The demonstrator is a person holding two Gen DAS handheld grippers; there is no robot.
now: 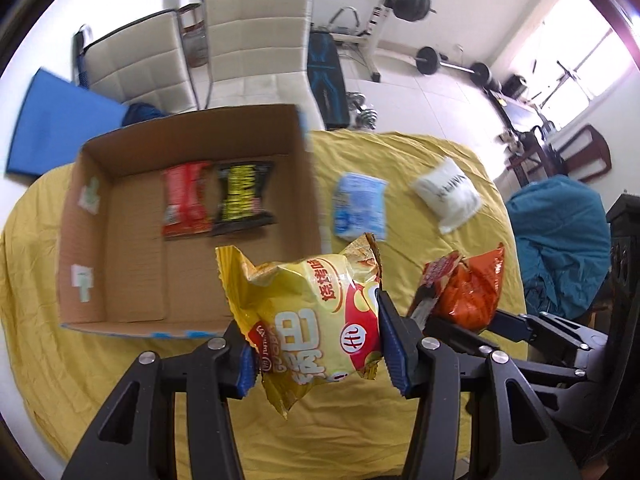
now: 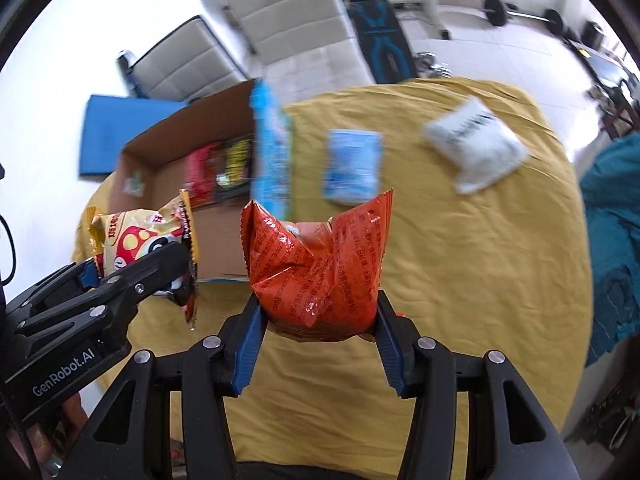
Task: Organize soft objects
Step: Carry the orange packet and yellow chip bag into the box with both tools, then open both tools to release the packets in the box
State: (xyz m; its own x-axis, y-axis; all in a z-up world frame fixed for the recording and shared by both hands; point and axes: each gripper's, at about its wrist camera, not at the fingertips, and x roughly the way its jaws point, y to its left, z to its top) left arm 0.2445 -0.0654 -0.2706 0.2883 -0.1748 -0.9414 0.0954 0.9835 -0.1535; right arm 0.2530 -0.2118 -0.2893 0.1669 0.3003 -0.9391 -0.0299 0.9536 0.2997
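Note:
My left gripper [image 1: 316,344] is shut on a yellow snack bag [image 1: 312,320], held in the air above the yellow cloth near the front wall of a cardboard box [image 1: 100,216]. My right gripper [image 2: 318,332] is shut on an orange snack bag [image 2: 316,268], also lifted off the cloth, to the right of the box. In the right wrist view the yellow snack bag [image 2: 136,240] and the left gripper [image 2: 140,276] show at the left. The box holds a red packet [image 1: 186,200] and a black and yellow packet [image 1: 244,196] side by side at its far wall.
A light blue packet [image 1: 360,204] and a white soft pack [image 1: 448,196] lie on the yellow cloth [image 1: 400,152] right of the box. Two beige chairs [image 1: 256,40] stand behind the table, a blue mat [image 1: 60,128] at the left, weights and a bench beyond.

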